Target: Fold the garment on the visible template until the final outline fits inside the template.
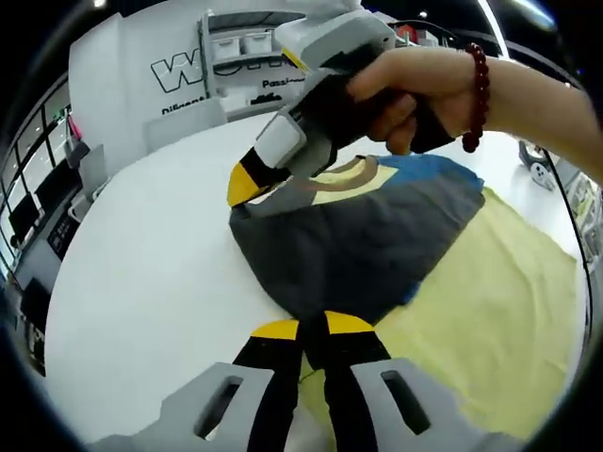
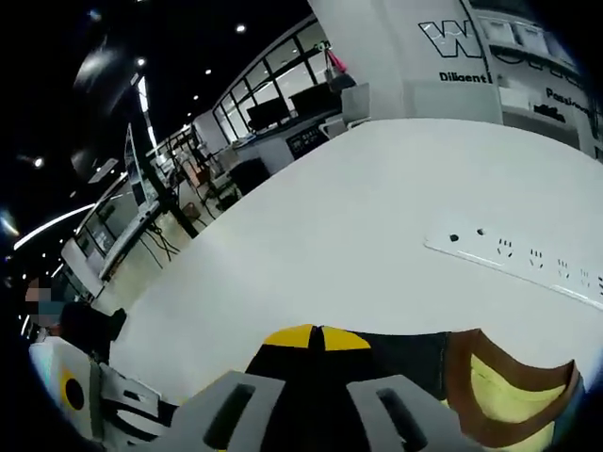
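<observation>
Garment (image 1: 363, 240) is laid on the yellow template (image 1: 490, 320) on the white table (image 1: 151, 282). Its hem is pinched by the closed left gripper (image 1: 314, 330), its collar by the closed right gripper (image 2: 316, 339).

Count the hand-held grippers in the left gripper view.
2. The left hand-held gripper rises from the bottom edge, shut on the garment. The right hand-held gripper, held in a hand, grips the garment's far edge.
</observation>
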